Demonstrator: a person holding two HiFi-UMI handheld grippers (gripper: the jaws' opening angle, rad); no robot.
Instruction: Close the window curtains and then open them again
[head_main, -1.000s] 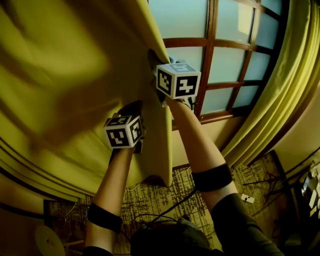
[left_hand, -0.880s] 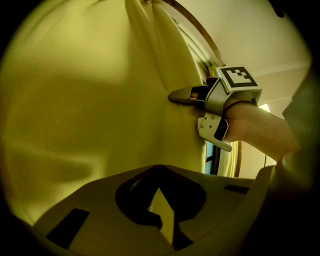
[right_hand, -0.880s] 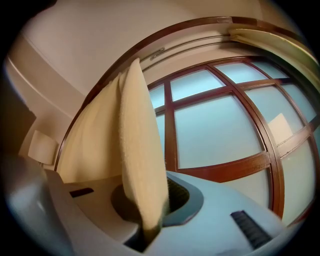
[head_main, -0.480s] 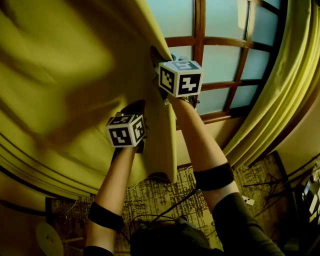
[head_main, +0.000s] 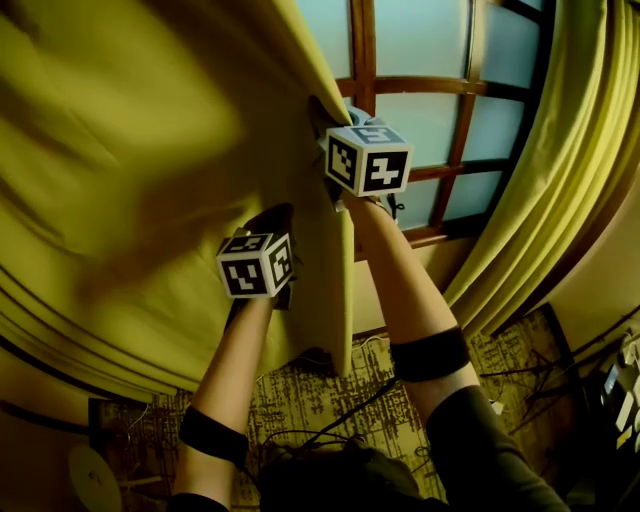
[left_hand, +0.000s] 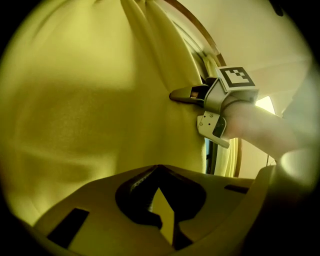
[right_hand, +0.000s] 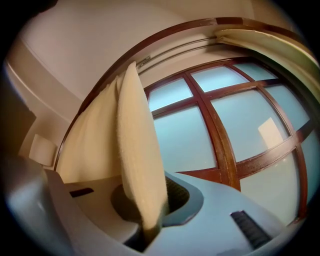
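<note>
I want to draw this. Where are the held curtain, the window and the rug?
held curtain (head_main: 130, 150): head view, wide yellow cloth.
window (head_main: 420, 40): head view, pale glass pane.
rug (head_main: 300, 395): head view, patterned patch.

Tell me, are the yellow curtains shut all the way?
No, partly open. Window panes show between the spread curtain and the bunched curtain.
</note>
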